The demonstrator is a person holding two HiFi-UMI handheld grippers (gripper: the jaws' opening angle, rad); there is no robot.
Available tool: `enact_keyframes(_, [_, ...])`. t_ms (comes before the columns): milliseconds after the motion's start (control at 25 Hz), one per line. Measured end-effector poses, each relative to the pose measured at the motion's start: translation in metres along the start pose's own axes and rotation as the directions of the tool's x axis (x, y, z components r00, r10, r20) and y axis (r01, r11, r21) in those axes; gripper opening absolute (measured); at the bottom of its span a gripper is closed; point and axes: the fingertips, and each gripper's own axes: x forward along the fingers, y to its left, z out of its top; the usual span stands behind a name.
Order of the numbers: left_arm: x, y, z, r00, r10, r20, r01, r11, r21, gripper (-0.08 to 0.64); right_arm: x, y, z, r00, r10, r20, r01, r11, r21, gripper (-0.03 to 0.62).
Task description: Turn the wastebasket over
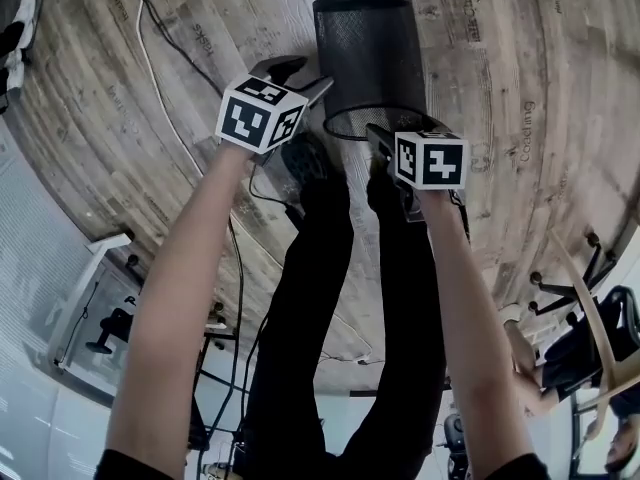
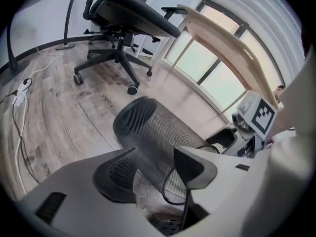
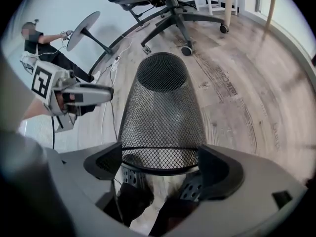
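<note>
The black mesh wastebasket (image 1: 365,58) lies tipped away from me on the wooden floor. Its narrow closed base (image 3: 162,73) is at the far end and its wide open rim (image 3: 163,154) faces me. My right gripper (image 1: 390,140) sits at the near edge of that rim. Its jaws stand wide apart in the right gripper view (image 3: 160,164), with the rim just ahead of them and neither pad pressing on it. My left gripper (image 1: 300,76) hangs beside the basket's left wall, open and holding nothing (image 2: 153,157). The basket (image 2: 153,137) lies just beyond its fingertips.
My legs and shoes (image 1: 320,178) stand right behind the basket. Cables (image 1: 150,58) run across the floor on the left. An office chair (image 2: 123,14) and a wooden desk (image 2: 222,38) stand beyond the basket. Another person (image 3: 37,43) is at the left.
</note>
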Motion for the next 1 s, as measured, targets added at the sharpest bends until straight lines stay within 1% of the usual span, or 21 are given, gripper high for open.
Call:
enact_keyframes(80, [0.002, 0.007, 0.03, 1.0, 0.003, 0.018, -0.003, 0.999, 0.046, 0.283, 0.001, 0.002, -0.001, 1.0, 0.0, 0.005, 0.0, 1.0, -0.002, 0.446])
enact_keyframes(160, [0.006, 0.01, 0.058, 1.0, -0.002, 0.029, -0.001, 0.994, 0.11, 0.313, 0.001, 0.004, -0.002, 1.0, -0.004, 0.004, 0.004, 1.0, 0.001, 0.449])
enact_keyframes(280, [0.017, 0.011, 0.092, 0.999, -0.02, 0.029, 0.013, 0.979, 0.201, 0.335, 0.002, 0.007, -0.002, 1.0, -0.007, -0.006, 0.007, 1.0, 0.002, 0.449])
enact_keyframes(440, [0.038, 0.007, 0.114, 1.0, -0.013, -0.005, 0.014, 0.955, 0.295, 0.377, 0.002, 0.008, -0.003, 1.0, -0.008, -0.005, 0.008, 1.0, -0.007, 0.451])
enact_keyframes(520, [0.051, 0.002, 0.117, 0.999, -0.025, -0.038, 0.036, 0.943, 0.332, 0.383, 0.001, 0.007, -0.002, 1.0, -0.006, 0.001, 0.006, 1.0, -0.009, 0.451])
enact_keyframes(600, [0.062, 0.001, 0.119, 0.997, -0.034, -0.069, 0.056, 0.932, 0.357, 0.385, 0.002, 0.006, 0.0, 1.0, -0.003, 0.001, 0.003, 1.0, -0.009, 0.451])
enact_keyframes(720, [0.076, 0.004, 0.118, 0.993, -0.018, -0.12, 0.065, 0.917, 0.395, 0.393, 0.002, 0.008, -0.002, 1.0, -0.003, -0.015, 0.003, 1.0, -0.008, 0.453])
enact_keyframes(800, [0.083, 0.006, 0.114, 0.986, -0.031, -0.166, 0.095, 0.916, 0.39, 0.405, 0.002, 0.009, -0.002, 1.0, -0.001, -0.021, 0.001, 1.0, -0.009, 0.453])
enact_keyframes(920, [0.088, 0.006, 0.112, 0.971, -0.077, -0.224, 0.155, 0.921, 0.356, 0.407, 0.002, 0.008, -0.001, 1.0, 0.003, -0.013, -0.003, 1.0, -0.009, 0.454])
enact_keyframes(1000, [0.087, 0.006, 0.114, 0.966, -0.084, -0.246, 0.17, 0.92, 0.353, 0.407, 0.002, 0.007, -0.001, 1.0, 0.004, -0.005, -0.004, 1.0, -0.011, 0.454])
